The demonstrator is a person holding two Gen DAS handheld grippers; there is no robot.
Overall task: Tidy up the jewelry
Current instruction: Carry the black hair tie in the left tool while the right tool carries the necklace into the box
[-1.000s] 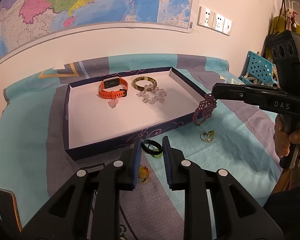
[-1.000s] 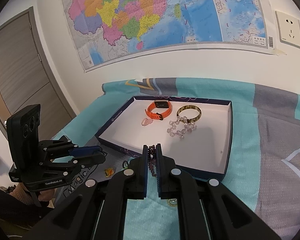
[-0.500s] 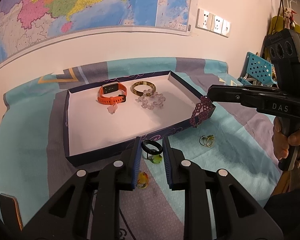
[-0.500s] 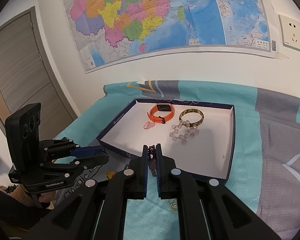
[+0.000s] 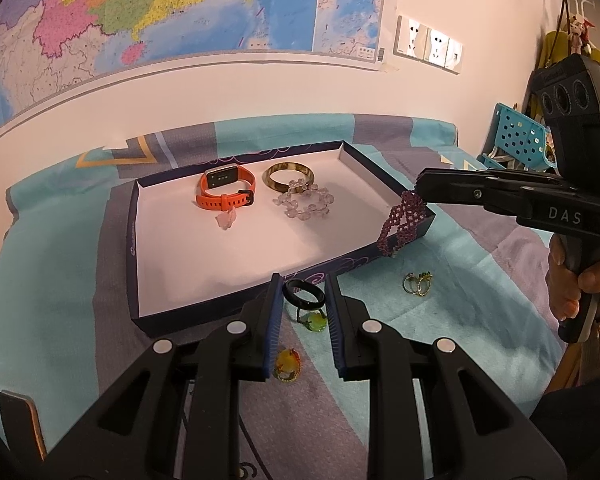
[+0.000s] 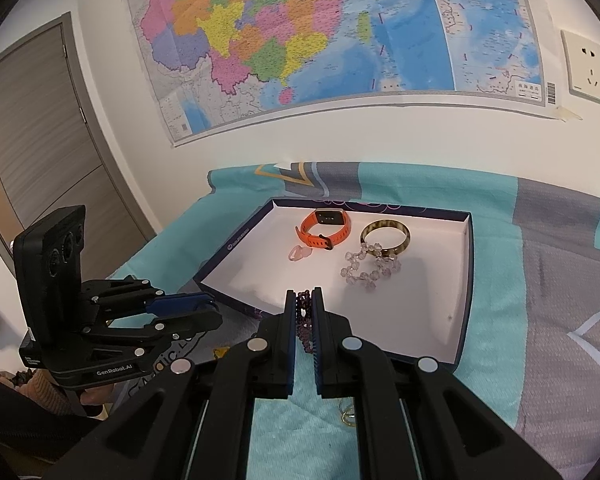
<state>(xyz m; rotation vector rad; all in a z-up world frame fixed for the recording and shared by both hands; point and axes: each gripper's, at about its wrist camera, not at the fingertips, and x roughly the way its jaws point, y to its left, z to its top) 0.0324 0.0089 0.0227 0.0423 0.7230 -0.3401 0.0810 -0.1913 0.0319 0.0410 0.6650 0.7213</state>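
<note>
1. Jaws of the right gripper [image 6: 305, 296] were clamped on a purple beaded bracelet [image 5: 402, 220], which hung from the tips as a limp, lacy strand of small dark-violet beads.
2. Seen from the left wrist, the bracelet's long axis ran steeply downward and a little to the left, its lower end dangling over the near right corner of the tray [image 5: 140, 240], whether it touched the rim could not be told.
3. Jaws of the left gripper [image 5: 303, 300] stood narrowly apart around a black ring [image 5: 304, 295]; the ring lay nearly flat between the blue pads, and whether the pads pressed on it was not clear.
4. Below the black ring, a green pendant [image 5: 315, 323] and a yellow-orange pendant [image 5: 286, 365] lay on the teal and grey bedspread [image 5: 460, 320].
5. A pair of small gold earrings [image 5: 418, 283] lay on the bedspread to the right, apart from the tray.
6. Inside the dark-blue, white-floored tray sat an orange watch [image 6: 325, 229], its strap looped shut and its face turned up toward the wall.
7. Just beside the watch lay a small pale pink piece [image 6: 300, 254], then a brown-gold bangle [image 6: 385, 236] lying flat with a clear bead bracelet [image 6: 366, 266] overlapping its near edge.
8. A hand [image 5: 572, 280] gripped the right gripper's handle at the frame's right edge.
</note>
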